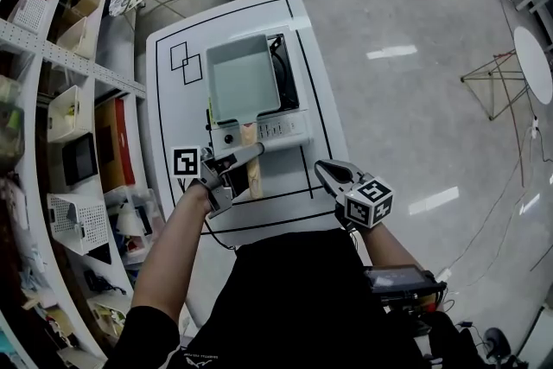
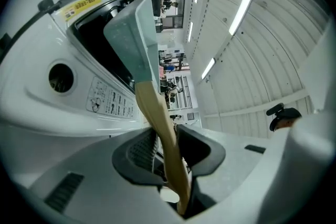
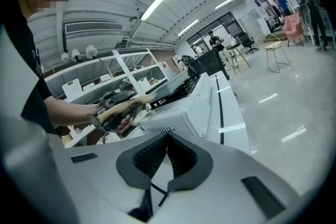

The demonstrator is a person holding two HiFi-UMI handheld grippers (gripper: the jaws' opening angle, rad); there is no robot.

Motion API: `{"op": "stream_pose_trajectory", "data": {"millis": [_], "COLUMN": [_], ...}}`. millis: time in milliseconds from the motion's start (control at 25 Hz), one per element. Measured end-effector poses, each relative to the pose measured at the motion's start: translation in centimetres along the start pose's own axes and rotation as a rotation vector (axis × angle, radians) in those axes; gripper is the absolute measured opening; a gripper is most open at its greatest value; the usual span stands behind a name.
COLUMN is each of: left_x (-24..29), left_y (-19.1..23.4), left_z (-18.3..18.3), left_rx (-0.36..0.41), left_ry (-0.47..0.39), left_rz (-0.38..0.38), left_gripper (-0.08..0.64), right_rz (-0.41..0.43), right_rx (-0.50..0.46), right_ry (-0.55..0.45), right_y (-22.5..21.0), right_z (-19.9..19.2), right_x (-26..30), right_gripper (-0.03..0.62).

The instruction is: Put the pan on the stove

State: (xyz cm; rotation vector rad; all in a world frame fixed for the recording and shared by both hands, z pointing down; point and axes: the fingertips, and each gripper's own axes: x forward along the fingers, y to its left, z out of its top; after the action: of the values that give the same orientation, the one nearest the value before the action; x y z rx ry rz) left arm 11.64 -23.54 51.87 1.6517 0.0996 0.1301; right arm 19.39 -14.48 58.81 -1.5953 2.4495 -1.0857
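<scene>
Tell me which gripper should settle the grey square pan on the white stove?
Left. The left gripper clamps the pan's wooden handle; the right gripper sits empty beside the stove.

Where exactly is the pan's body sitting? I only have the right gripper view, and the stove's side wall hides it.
Observer: In the head view the pan lies flat on top of the stove, shifted toward the picture's left, with black grate showing along its right edge.
Operator: Do the left fingers have the handle?
Observer: Yes. In the left gripper view the wooden handle runs between the fingers of the left gripper, pads on both sides of it.
Operator: Anything beside the stove?
Observer: Two overlapping black square outlines are marked on the table by the pan's far left corner.
</scene>
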Motion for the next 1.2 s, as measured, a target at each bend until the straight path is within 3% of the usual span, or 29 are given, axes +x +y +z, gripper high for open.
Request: {"op": "stream_pose_trajectory", "data": {"millis": [1000, 1200], "left_x": [0.9, 0.5], "left_y": [0.3, 0.5], "left_z": [1.8, 1.6], "left_rx": [-0.055, -0.029], "left_ry": [0.019, 0.022], "left_rz": [-0.026, -0.001], "left_gripper": [0.127, 0.172], "right_rz": [0.010, 0.012], "right_rx": [0.003, 0.004], "right_ry": [-0.001, 0.006], "right_y": [-0.3, 0.0], "right_z": [-0.3, -0.8], "right_x": [-0.3, -0.4], "right_gripper": [0.026, 0.026]}}
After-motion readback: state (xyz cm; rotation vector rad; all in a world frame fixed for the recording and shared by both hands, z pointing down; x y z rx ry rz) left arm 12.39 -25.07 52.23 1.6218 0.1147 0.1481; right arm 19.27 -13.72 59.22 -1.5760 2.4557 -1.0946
